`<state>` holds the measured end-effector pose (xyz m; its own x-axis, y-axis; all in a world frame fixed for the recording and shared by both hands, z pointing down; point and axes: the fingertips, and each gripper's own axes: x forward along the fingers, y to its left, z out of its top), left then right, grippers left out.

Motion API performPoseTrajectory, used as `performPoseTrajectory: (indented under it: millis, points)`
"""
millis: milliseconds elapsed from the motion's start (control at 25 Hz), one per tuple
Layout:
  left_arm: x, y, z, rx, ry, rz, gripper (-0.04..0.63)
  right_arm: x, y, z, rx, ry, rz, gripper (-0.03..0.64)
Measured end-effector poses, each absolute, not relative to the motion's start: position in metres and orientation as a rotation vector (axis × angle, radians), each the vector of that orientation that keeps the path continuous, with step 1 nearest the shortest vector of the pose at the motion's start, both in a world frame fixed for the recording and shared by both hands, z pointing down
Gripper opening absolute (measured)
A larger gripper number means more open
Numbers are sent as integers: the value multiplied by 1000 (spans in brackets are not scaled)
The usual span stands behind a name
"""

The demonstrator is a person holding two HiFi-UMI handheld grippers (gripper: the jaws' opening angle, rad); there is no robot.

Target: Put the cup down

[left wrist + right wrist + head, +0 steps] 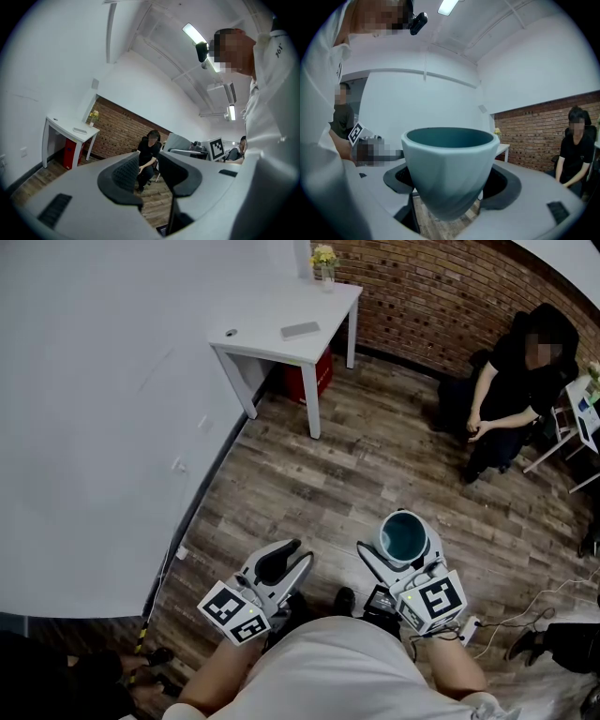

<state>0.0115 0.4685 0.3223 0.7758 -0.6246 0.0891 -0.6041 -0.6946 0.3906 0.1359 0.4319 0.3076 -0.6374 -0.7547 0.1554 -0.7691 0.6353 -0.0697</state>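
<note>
A teal cup point(404, 536) hangs upright over the wooden floor, and my right gripper point(403, 547) is shut on it, one jaw on each side. In the right gripper view the cup point(450, 168) fills the middle, its dark inside empty, with the black pads point(506, 185) pressed against its lower walls. My left gripper point(289, 559) is held beside it at the left, open by a narrow gap with nothing between its fingers point(123, 174). A white table point(272, 315) stands far ahead against the wall.
On the table are a small vase of flowers point(324, 261) and a flat grey object point(300, 330); a red box point(321, 377) sits under it. A person in black point(516, 381) sits at the right by the brick wall. Cables point(525, 615) trail on the floor.
</note>
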Motion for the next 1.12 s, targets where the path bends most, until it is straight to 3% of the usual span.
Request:
performPoseTrajectory:
  millis: [680,1120]
  points:
    - [53,452,334,2536,-992,-61,121,171,409,319,1186,-2781,131,393]
    - [38,384,336,2551,-977,-50,121,150,349,328,1170,-2769,156,393]
